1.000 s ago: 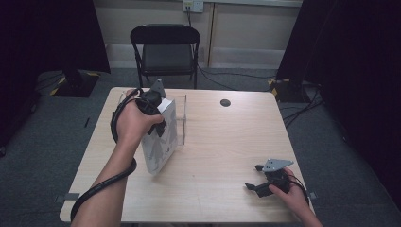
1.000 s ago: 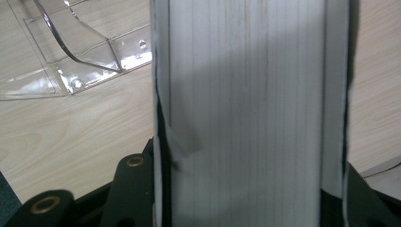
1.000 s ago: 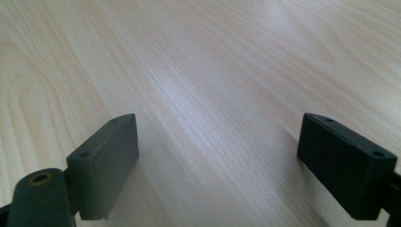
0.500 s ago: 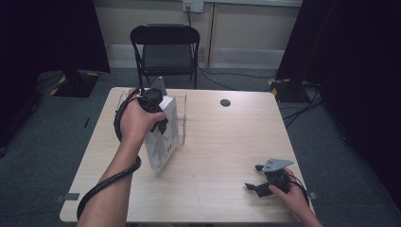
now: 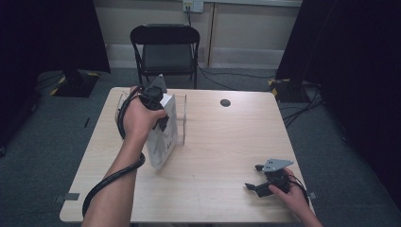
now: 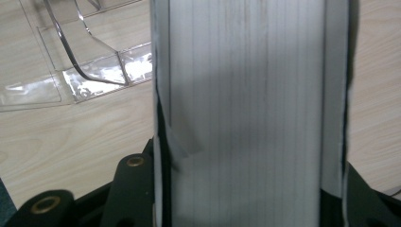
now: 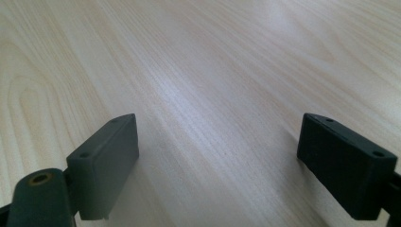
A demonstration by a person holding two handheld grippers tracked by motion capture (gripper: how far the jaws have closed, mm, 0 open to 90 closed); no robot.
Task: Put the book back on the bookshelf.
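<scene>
Book (image 5: 163, 137) tilted further; one book, two claws

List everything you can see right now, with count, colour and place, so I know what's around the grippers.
book: 1, white with grey cover print, held tilted over the table's left half; its page edge shows in the left gripper view
clear plastic stand: 1, transparent, on the table right behind the book
table: 1, light wood, centre
round grommet: 1, dark, far side of the tabletop
folding chair: 1, black, beyond the table
wall socket: 1, white, back wall
left gripper: 1, black, shut on the book
right gripper: 1, black, open, low over the table's near right corner
forearms: 2, coming in from the bottom edge
</scene>
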